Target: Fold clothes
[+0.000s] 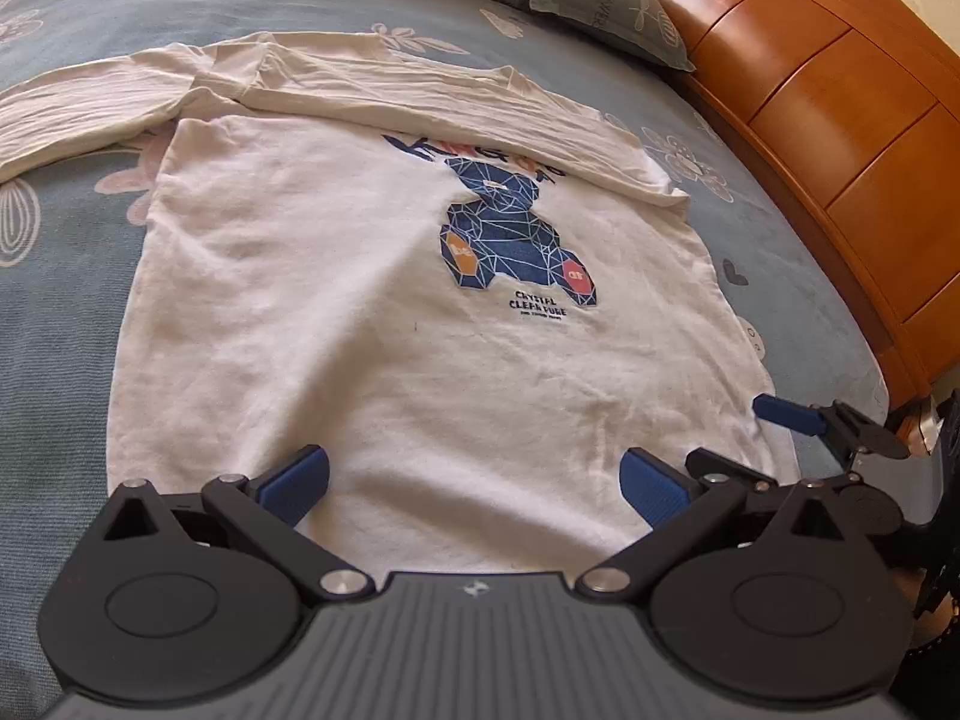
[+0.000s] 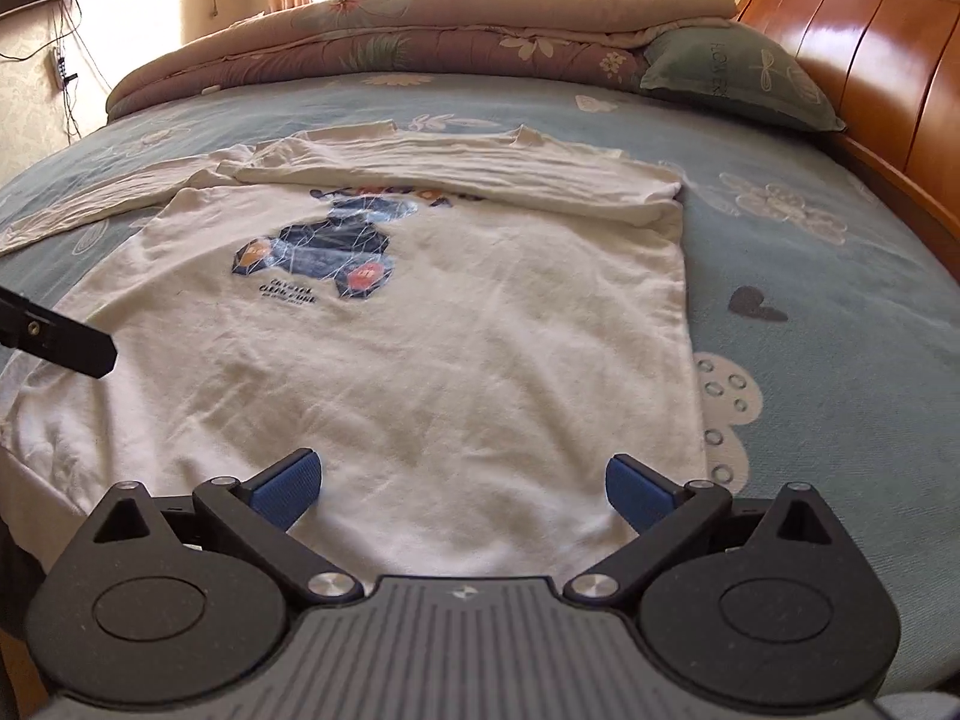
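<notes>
A bed with a blue flowered sheet (image 2: 810, 252) fills both views, a wooden headboard (image 2: 888, 78) along its right side and a rolled quilt (image 2: 420, 30) under a bright window at the far end. On the sheet lies a white long-sleeved shirt (image 2: 420, 348), print side up, its hem nearest the cameras and its collar far. One sleeve (image 2: 480, 174) is already folded across the chest, covering the top of the blue bear print (image 2: 324, 252); the other sleeve (image 1: 90, 108) lies out to the left on the sheet. The left gripper (image 1: 474, 480) and the right gripper (image 2: 462, 486) both hover just above the hem, each with its jaws spread wide and holding nothing. The work looks to be between folds: the next move probably calls for either bringing the left sleeve in, or lowering both grippers to pinch the hem corners and carrying them up toward the collar. A green pillow (image 2: 738, 78) sits near the headboard.
</notes>
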